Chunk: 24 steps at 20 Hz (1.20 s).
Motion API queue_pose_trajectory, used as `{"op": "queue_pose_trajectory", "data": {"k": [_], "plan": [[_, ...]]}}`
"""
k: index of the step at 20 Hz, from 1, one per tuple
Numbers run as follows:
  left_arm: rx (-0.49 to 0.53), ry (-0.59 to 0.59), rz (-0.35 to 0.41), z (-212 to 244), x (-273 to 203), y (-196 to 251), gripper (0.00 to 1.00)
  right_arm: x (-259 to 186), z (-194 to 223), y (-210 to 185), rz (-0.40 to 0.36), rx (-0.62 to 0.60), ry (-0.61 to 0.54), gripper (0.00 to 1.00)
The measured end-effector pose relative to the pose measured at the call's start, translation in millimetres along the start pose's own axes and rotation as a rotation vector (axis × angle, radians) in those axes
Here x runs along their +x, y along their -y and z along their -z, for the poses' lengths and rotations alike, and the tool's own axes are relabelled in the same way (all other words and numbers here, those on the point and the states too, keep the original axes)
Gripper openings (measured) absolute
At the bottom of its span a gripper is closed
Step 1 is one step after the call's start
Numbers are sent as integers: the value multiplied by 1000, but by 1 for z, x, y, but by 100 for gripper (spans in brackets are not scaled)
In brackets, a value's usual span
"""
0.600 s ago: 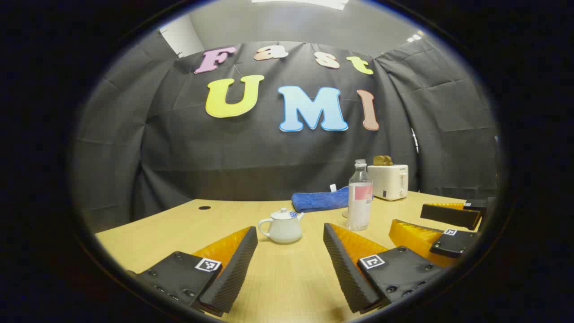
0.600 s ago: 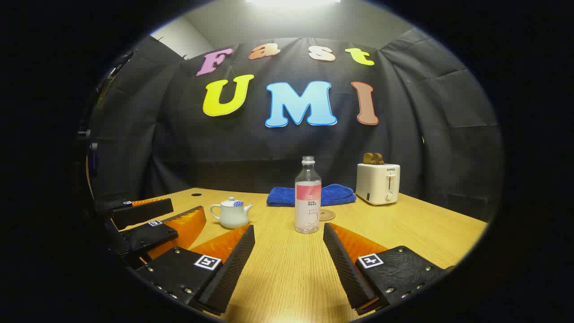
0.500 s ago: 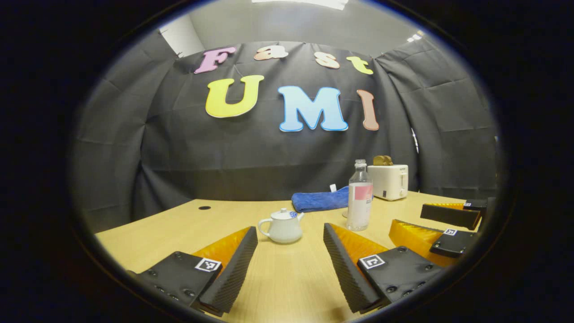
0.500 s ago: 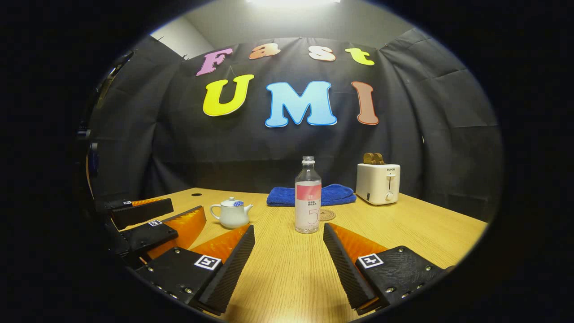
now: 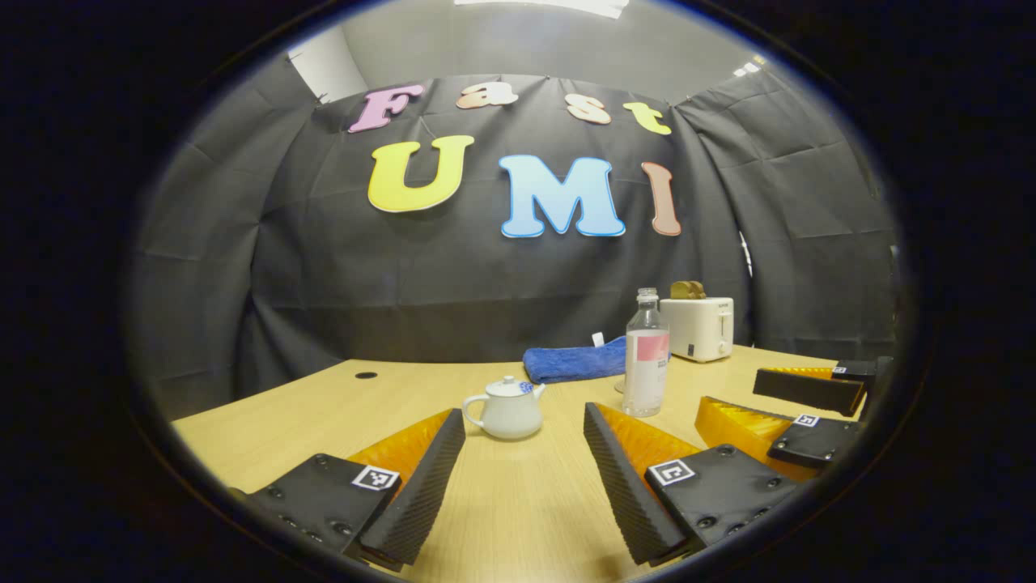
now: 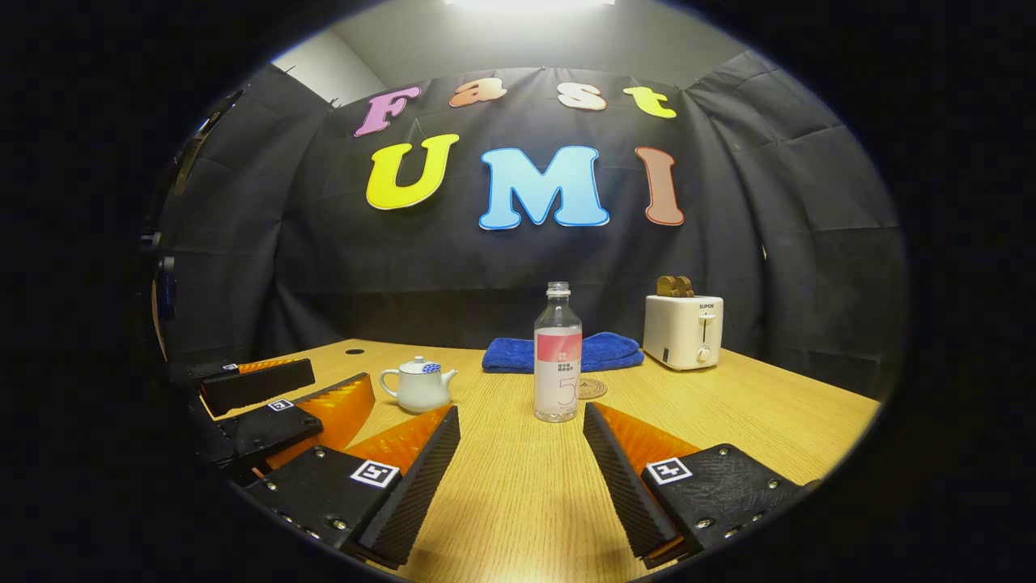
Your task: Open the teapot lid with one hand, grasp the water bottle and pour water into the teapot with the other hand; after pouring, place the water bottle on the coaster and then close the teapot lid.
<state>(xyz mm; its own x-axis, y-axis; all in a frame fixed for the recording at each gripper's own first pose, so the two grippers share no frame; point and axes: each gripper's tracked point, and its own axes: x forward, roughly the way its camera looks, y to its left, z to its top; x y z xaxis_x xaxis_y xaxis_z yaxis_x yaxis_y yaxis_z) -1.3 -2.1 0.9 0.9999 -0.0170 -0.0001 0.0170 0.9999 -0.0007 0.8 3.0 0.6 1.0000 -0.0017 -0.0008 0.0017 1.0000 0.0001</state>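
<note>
Barely anything moved. Both grippers, left gripper (image 5: 524, 478) and right gripper (image 6: 522, 478), gape empty. Teapot (image 5: 507, 409) at 12 o'clock: fragile, pinch lid (image 5: 508, 387) knob; water bottle (image 6: 557, 356) looks slippery, so grasp it mid-body.

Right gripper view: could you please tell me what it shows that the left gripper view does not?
Right gripper view: the left tongs side-on, open, at its left edge, and the white toaster's front lever. Left gripper view: the right tongs side-on, open, at its right edge, and the blue towel's white tag. Both: the white ceramic teapot, lid on, and the clear plastic water bottle.
</note>
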Motion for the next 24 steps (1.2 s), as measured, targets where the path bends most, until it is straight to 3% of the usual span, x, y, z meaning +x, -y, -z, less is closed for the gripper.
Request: {"op": "queue_pose_trajectory", "data": {"k": [12,19,21,24], "plan": [[0,-1,-4,0,0,0,100,-1,0,-7,-45,-2,1,95],[4,-7,-71,1,3,-8,100,1,2,-5,-41,-3,0,95],[0,3,-15,0,3,2,100,1,1,-7,-47,-1,5,95],[-1,5,8,0,3,1,100,6,-1,-7,-28,-3,5,95]]}}
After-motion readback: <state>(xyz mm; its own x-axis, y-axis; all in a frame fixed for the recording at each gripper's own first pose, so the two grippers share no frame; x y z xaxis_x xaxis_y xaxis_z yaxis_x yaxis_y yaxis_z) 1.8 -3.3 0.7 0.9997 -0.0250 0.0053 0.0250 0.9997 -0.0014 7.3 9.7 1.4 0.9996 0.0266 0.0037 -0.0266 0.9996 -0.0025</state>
